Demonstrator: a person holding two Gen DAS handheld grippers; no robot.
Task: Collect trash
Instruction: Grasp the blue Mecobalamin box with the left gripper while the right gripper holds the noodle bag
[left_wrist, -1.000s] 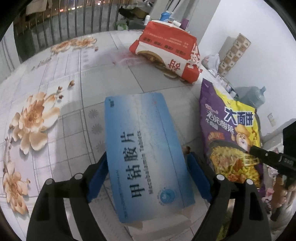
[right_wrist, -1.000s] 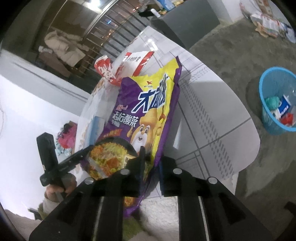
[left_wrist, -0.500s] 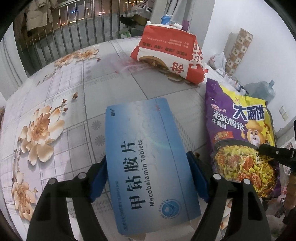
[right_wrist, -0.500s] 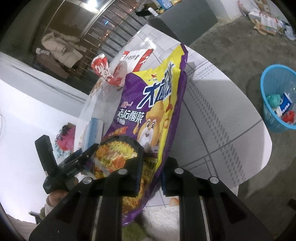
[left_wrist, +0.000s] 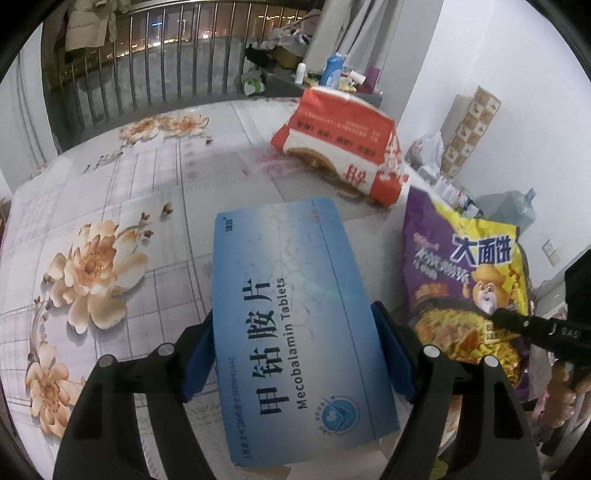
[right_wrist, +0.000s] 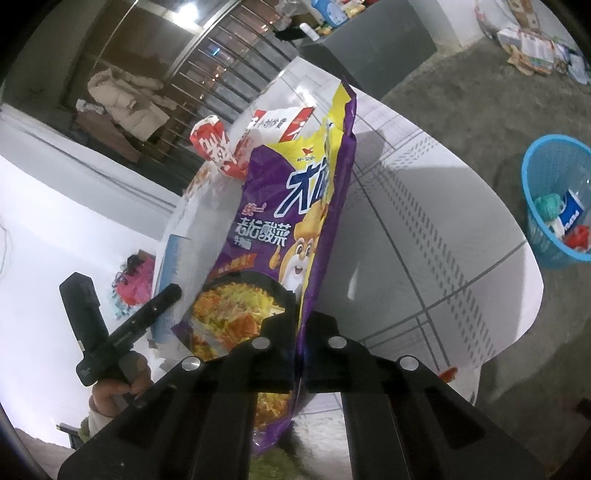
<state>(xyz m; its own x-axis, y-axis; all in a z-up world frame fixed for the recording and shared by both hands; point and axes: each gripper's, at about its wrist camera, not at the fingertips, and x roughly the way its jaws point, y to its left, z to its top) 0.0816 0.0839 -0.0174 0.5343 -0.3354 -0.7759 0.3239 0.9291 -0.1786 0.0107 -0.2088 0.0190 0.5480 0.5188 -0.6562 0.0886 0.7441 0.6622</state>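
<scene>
A table (left_wrist: 122, 192) with a pale flower-patterned, tiled cloth stretched ahead of the left fingers (left_wrist: 197, 354). On it, well beyond those fingertips and to their right, lay a red-and-white bag (left_wrist: 343, 144).

Your blue tablet box (left_wrist: 295, 325) covers the table (left_wrist: 122, 192) under it, and its near end blurs against the lower edge of the left wrist view. Your purple noodle bag (right_wrist: 295, 221) hides most of the red-and-white bag (right_wrist: 236, 144) behind it near the table's far edge; its bottom runs out of the right wrist view. The small items in the blue basket (right_wrist: 535, 206) are too small to name.
</scene>
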